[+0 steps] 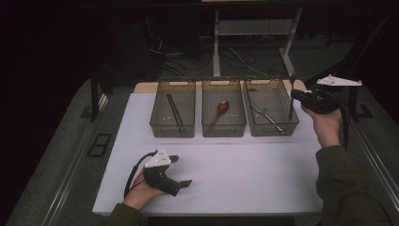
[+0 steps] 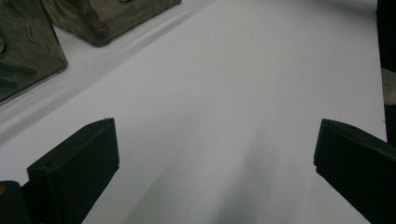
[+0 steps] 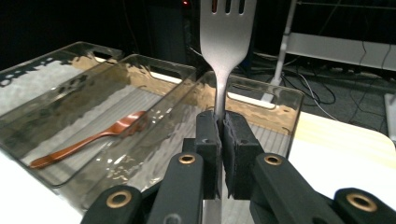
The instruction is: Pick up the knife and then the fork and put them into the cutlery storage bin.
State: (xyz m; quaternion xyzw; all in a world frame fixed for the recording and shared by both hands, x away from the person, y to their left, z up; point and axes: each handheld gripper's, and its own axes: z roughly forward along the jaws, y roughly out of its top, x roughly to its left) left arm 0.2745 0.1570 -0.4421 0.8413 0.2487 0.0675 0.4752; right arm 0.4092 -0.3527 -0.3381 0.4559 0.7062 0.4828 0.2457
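My right gripper (image 1: 295, 95) is held above the right rim of the right-hand clear tray (image 1: 270, 131), shut on the handle of a metal fork (image 1: 291, 106) that stands upright. In the right gripper view the gripper (image 3: 220, 128) pinches the fork (image 3: 227, 32) with its tines pointing up. Another metal utensil (image 1: 267, 117) lies in that tray. A brown spoon (image 1: 221, 109) (image 3: 93, 138) lies in the middle tray (image 1: 224, 132). Dark chopsticks (image 1: 174, 109) lie in the left tray (image 1: 172, 131). My left gripper (image 1: 183, 170) (image 2: 217, 140) rests open on the white table near its front left, nothing between its fingers.
The three trays stand side by side along the far part of the white table top (image 1: 244, 174). A wooden strip (image 3: 341, 126) runs behind them. Beyond the table are white desk legs (image 1: 216, 42) and cables on a dark floor.
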